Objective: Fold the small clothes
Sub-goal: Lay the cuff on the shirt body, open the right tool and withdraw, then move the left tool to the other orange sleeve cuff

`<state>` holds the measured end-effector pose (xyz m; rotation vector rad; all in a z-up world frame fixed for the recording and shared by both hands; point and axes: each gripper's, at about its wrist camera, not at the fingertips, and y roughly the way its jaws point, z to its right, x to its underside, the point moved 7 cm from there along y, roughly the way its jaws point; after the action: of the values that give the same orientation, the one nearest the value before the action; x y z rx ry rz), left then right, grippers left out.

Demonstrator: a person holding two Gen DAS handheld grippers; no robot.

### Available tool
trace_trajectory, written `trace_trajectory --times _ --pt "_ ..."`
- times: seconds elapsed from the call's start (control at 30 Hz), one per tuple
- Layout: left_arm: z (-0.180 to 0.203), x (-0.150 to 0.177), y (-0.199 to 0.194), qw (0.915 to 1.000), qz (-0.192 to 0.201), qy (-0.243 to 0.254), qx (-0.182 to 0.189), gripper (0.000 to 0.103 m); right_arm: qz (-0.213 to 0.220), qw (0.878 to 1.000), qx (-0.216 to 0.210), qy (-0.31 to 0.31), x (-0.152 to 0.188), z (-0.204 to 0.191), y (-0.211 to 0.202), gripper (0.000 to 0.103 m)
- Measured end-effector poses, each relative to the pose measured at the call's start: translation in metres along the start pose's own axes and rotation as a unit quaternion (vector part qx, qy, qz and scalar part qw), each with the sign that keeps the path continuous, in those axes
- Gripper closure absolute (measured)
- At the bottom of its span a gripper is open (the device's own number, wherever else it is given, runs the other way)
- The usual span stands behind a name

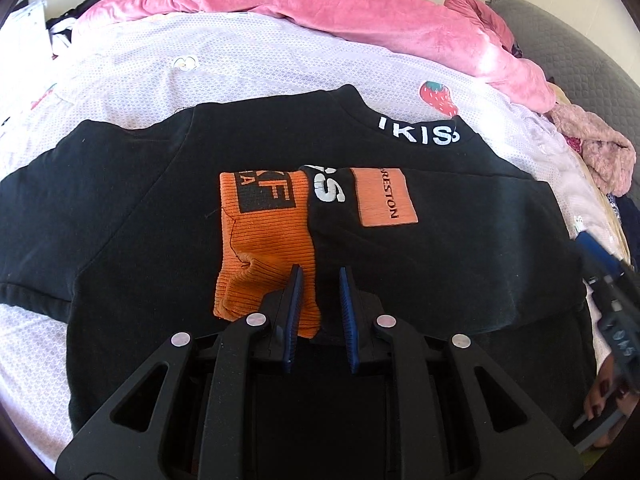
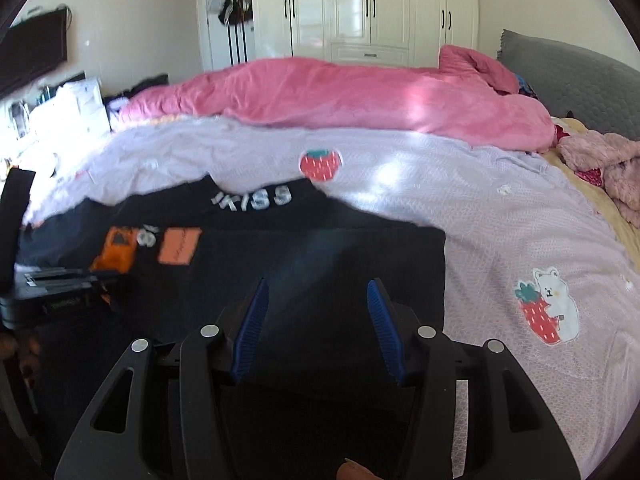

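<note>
Left tool (image 1: pixel 320 276) parted over black top (image 1: pixel 120 208), right tool (image 2: pixel 316 292) parted

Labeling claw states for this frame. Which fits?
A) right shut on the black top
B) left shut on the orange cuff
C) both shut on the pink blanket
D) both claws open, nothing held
D: the left claw and the right claw each show a gap between their blue pads, above the black top with no cloth pinched.
</note>
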<state>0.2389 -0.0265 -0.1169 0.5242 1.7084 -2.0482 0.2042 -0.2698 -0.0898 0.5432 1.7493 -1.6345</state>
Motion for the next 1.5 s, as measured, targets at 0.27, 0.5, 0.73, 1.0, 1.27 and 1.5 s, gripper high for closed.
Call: trace_trajectory --times 0.27,0.5,0.73,1.0,1.27,1.5 --pt "-0.001 -0.001 -0.001 1.0000 0.001 -0.004 0.006 0.091 -0.087 0.993 -0.017 0.077 0.021 0.034 0.027 0.053" --pt "-0.002 -0.001 -0.012 0.9999 0.009 -0.010 0.005 0.087 -0.065 0.996 -0.024 0.063 0.016 0.027 0.017 0.041" --pt "-0.004 -0.002 -0.032 0.9997 0.022 -0.009 -0.003 0.053 -0.030 0.997 -0.029 0.060 0.005 0.020 0.001 0.029" --pt "-0.017 -0.002 -0.058 0.9985 0.045 -0.013 -0.028 0.024 0.005 0.996 -0.036 0.083 -0.002 0.013 -0.022 0.008" --pt "-0.035 -0.003 -0.083 0.9955 0.069 -0.019 -0.062 0.010 0.037 0.996 -0.028 0.073 -0.012 0.000 -0.043 0.006" --pt "-0.064 -0.001 -0.100 0.9922 0.083 -0.035 -0.087 0.010 0.049 0.997 -0.037 0.057 -0.015 -0.023 -0.057 0.005"
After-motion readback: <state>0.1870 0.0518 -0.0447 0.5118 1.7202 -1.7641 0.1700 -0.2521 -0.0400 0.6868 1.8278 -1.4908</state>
